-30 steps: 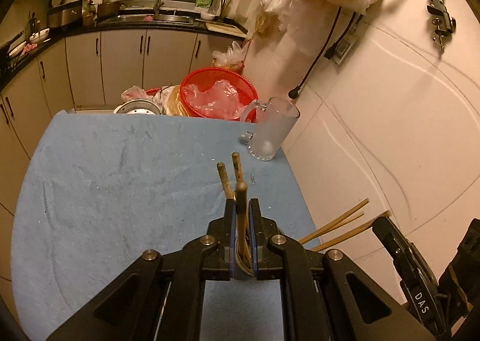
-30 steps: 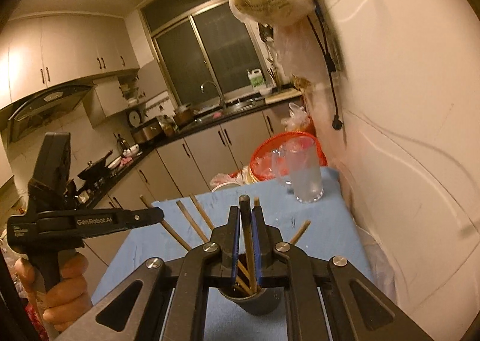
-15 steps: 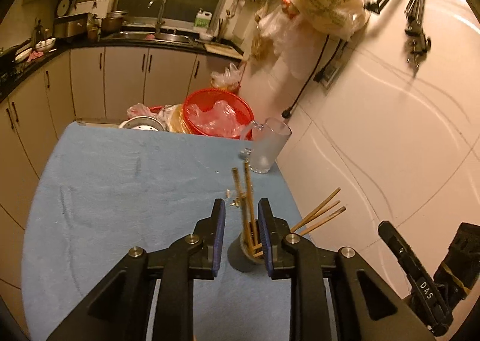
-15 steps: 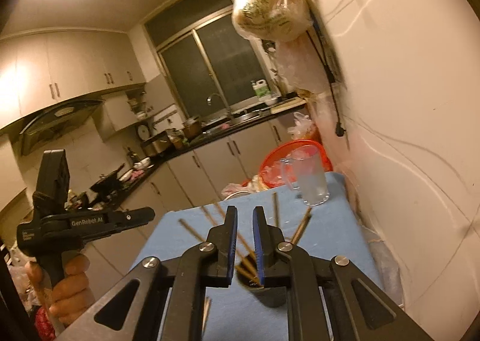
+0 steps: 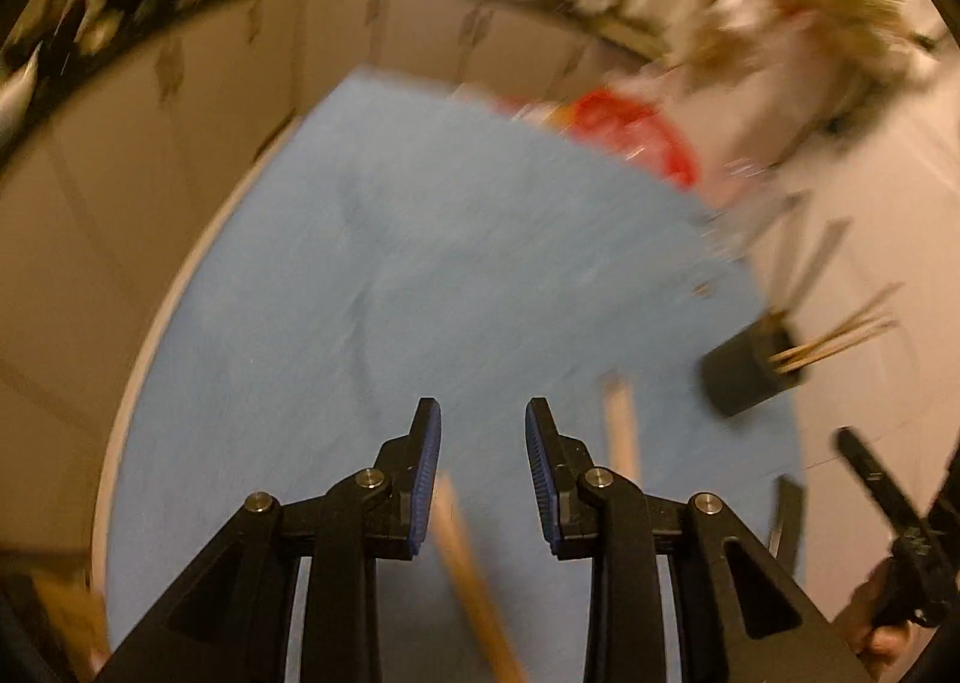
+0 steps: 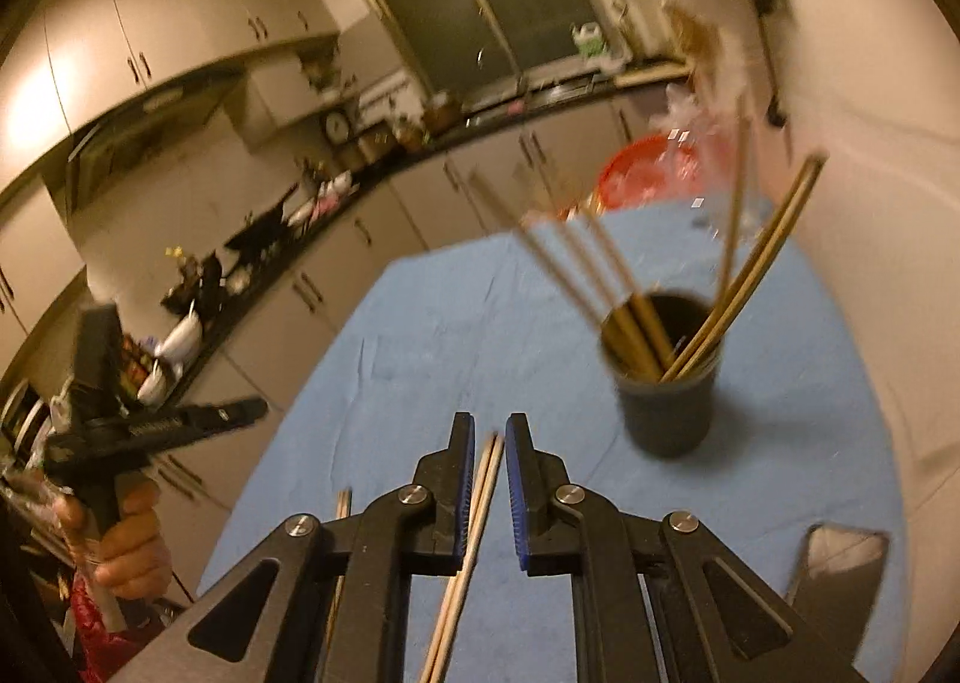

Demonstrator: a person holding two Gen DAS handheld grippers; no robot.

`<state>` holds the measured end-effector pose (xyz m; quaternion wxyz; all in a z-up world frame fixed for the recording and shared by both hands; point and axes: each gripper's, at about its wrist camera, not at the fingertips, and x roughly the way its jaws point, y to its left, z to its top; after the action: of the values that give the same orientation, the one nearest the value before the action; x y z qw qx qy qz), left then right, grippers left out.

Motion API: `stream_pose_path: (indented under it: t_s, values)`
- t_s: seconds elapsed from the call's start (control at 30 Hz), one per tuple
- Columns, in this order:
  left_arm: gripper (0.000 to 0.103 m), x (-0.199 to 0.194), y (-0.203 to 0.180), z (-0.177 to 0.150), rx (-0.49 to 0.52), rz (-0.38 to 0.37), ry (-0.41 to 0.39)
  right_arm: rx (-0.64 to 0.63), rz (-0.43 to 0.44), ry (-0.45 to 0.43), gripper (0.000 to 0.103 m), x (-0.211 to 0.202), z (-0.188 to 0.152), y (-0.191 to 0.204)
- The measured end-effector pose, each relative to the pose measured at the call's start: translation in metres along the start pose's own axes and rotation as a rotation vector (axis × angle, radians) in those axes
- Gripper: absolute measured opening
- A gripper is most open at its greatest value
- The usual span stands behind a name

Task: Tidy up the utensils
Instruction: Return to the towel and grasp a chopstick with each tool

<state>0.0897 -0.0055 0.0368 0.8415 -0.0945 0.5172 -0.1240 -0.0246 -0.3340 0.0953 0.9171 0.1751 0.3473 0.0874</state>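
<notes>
While the left claw [image 5: 483,464] hangs over the blue tabletop [image 5: 420,263] with its jaws apart, having just been opening, loose chopsticks [image 5: 465,569] lie blurred beneath it. The dark cup [image 6: 666,389] of chopsticks stands at two o'clock from the right claw [image 6: 489,488]. That claw's jaws sit nearly together with nothing clamped; a pair of chopsticks [image 6: 474,533] lies on the cloth below.

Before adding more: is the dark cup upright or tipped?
Upright: the dark cup stands on the blue cloth, mouth up, chopsticks inside.
</notes>
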Motion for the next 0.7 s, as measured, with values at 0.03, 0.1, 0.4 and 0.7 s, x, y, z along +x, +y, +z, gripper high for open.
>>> stream_pose_path:
  t_s: [0.03,0.1,0.4,0.7]
  values:
    - [0.029,0.014,0.012,-0.005,-0.031,0.009,0.045,0.001,0.001,0.014,0.013,0.006,-0.002,0.001]
    - [0.029,0.033,0.025,-0.013,-0.066,0.032,0.1,0.007,0.01,0.039,0.013,0.015,-0.007,0.004]
    - [0.029,0.075,0.015,-0.026,-0.057,0.038,0.187,-0.003,-0.018,0.061,0.013,0.023,-0.012,0.008]
    - [0.026,0.086,0.012,-0.029,-0.038,0.112,0.193,-0.001,-0.022,0.092,0.013,0.031,-0.015,0.008]
